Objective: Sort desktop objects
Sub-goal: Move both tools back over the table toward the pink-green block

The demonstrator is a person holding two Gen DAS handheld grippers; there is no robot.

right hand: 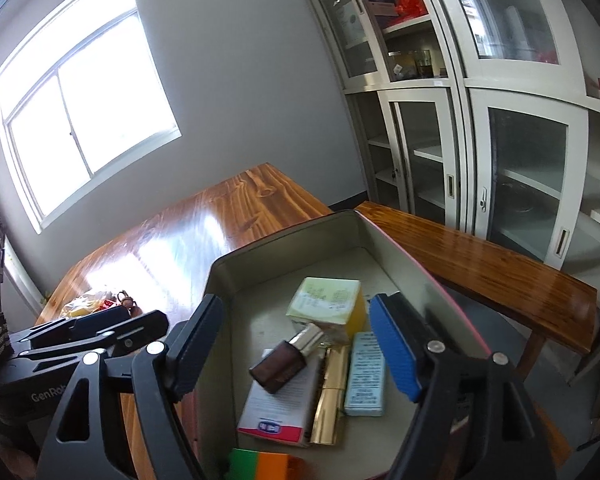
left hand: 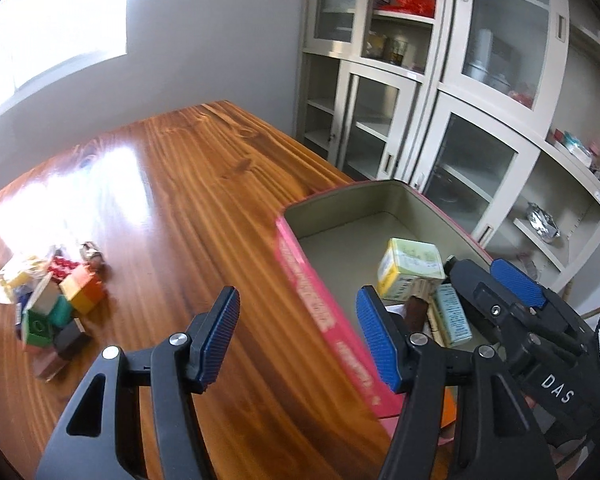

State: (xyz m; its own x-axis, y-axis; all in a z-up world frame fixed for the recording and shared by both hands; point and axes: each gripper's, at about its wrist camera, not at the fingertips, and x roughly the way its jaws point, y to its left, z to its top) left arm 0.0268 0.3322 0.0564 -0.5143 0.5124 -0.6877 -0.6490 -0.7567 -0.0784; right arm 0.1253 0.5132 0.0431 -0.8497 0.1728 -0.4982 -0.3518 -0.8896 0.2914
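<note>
Wood table (left hand: 188,184) first: pink-sided tin (left hand: 312,300) sits at its right, already holding a few boxes and a brown bottle (right hand: 286,364). Unsorted block pile (left hand: 56,304) lies well left of the tin, on bare wood. Your left gripper (left hand: 296,336) is nearer to it, w/ jaws apart, nothing between; pile is ahead-left of its fingers. Right gripper (right hand: 296,354) hangs over the tin, jaws wide, holding nothing. Judgement: next pick suits the left hand, swinging left.
</note>
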